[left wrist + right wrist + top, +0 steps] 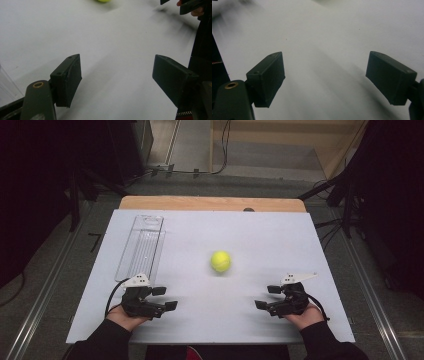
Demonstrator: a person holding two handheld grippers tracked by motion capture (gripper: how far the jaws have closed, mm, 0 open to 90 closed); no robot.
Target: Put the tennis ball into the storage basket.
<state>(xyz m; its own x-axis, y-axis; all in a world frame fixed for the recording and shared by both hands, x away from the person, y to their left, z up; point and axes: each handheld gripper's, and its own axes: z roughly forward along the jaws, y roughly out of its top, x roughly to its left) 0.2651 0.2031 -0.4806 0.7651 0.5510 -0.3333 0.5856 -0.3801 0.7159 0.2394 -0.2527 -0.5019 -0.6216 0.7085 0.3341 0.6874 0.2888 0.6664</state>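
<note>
The tennis ball (220,261) sits loose on the tabletop (260,240); both the left gripper (165,298) and right gripper (267,296), nearer the person than it, gape wide and empty; a careless nudge could roll it away.

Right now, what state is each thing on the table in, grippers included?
Ball: loose on the white board, mid-table, untouched.
Tray: clear, flat on the board at its far left, nothing in it that I can see.
Left gripper: jaws apart, nothing between them, near the board's front edge.
Right gripper: jaws apart, nothing between them, near the board's front edge.
</note>
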